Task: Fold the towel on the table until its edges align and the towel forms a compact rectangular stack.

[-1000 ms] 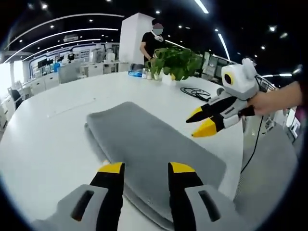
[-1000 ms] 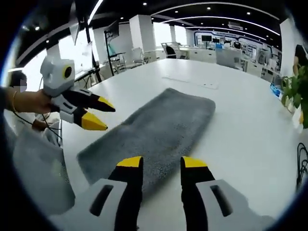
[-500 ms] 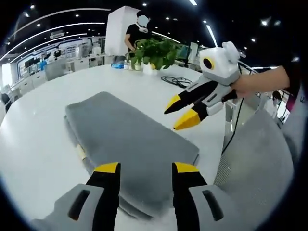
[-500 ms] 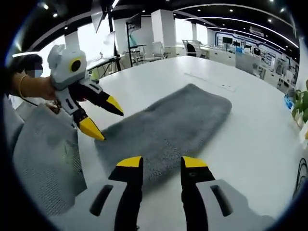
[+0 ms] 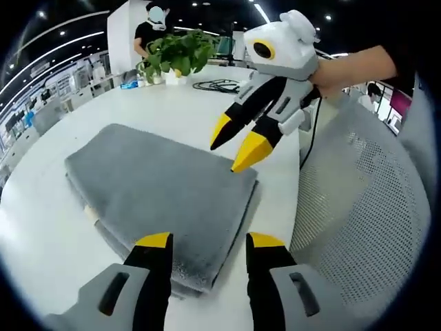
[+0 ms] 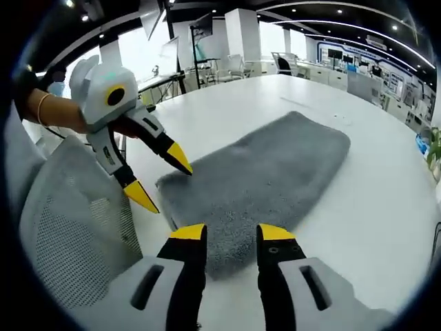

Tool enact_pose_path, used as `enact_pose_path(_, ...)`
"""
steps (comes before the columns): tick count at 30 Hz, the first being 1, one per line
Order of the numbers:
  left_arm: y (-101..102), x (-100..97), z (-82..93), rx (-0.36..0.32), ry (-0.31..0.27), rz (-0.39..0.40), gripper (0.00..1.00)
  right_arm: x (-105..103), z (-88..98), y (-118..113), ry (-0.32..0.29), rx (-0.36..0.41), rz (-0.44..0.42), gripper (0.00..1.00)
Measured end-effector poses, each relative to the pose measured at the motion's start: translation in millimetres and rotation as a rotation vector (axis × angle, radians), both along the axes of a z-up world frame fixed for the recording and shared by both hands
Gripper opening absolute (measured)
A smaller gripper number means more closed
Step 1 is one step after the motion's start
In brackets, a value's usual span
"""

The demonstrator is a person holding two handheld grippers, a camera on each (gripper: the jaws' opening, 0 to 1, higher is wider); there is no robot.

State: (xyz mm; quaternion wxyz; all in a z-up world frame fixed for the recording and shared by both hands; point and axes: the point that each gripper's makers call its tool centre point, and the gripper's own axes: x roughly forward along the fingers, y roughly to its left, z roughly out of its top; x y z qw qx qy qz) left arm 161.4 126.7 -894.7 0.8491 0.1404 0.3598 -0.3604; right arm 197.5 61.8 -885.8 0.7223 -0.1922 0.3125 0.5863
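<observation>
A grey towel (image 5: 155,189) lies folded into a long rectangle on the white table (image 5: 165,110); its layered edges show along the near side. My left gripper (image 5: 204,241) is open just above the towel's near short end. The right gripper (image 5: 233,149) comes in from the right, open, with its yellow tips over the towel's near right corner. In the right gripper view the towel (image 6: 275,176) stretches away from my open right gripper (image 6: 224,234), which hovers over its near end. The left gripper (image 6: 162,181) is open beside the towel's left corner.
A grey mesh chair (image 5: 358,207) stands against the table's near edge, also seen as the mesh chair (image 6: 69,227). A potted plant (image 5: 176,52), a black cable (image 5: 217,85) and a standing person (image 5: 153,31) are at the table's far end. Desks fill the background.
Both grippers have moved toward the towel's end by the chair. Each now hangs nearer a corner of that end. The towel itself has not moved.
</observation>
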Motion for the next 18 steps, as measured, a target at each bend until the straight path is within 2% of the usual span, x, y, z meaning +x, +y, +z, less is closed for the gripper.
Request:
enact_pose_path(6,-4.0,-6.1,-8.0,0.001,0.002,-0.019,0.4,-10.8,-5.9,-0.7,0.002,-0.013,0.013,0.25)
enact_pose_path(8,-4.5,-8.1,-9.9,0.03,-0.005,-0.039,0.38,-15.4,-7.7,0.5,-0.015,-0.027,0.02,0.24)
enact_pose_path(9,-1.6,-7.8,-11.5,0.088,-0.028,-0.065,0.37,-14.9,-8.8,0.0,-0.032,-0.038,0.012,0.24)
enact_pose_path(10,-2.1,-7.1,-12.0,0.11,-0.048,-0.081,0.36,-13.5,-11.1,-0.7,-0.077,-0.063,0.027,0.25)
enact_pose_path(11,-4.5,-7.0,-13.6,0.119,-0.059,-0.095,0.35,-15.7,-12.8,-0.3,-0.08,-0.071,0.039,0.25)
enact_pose_path(15,-9.2,-5.6,-15.4,0.087,-0.049,-0.084,0.35,-21.0,-19.4,0.3,-0.051,-0.069,0.023,0.24)
enact_pose_path(18,-10.3,-3.5,-14.1,0.078,-0.061,-0.074,0.33,-27.9,-25.2,-1.2,-0.063,-0.095,0.055,0.24)
